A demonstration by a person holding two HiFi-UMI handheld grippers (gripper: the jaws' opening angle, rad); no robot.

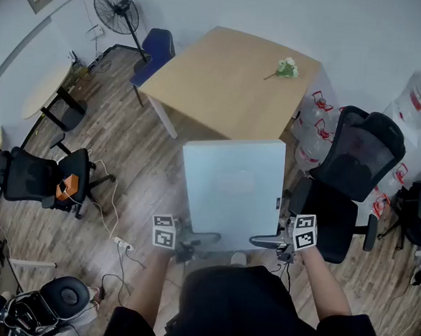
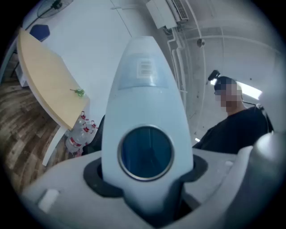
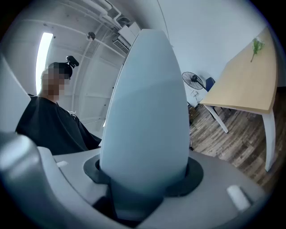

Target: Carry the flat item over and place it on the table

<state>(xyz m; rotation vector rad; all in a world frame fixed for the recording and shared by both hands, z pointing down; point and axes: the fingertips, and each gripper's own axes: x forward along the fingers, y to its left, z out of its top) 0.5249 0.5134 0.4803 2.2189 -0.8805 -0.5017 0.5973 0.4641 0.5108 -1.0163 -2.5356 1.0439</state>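
Now I've flat panel [image 1: 231, 185] clamped: L gripper [image 1: 195, 239] at its 7 o'clock, R gripper [image 1: 263, 241] 5 o'clock; table [image 1: 216, 85] at 12.

the flat panel [image 1: 232, 185] hangs over the floor [image 1: 145, 173], the left hand-held gripper [image 1: 191, 238] at its near left corner and the right hand-held gripper [image 1: 266, 241] at its near right. beyond it stands the tabletop [image 1: 217, 78], a flower sprig [image 1: 286, 68] near the far right corner. an office chair [image 1: 350, 173] stands right of the panel.
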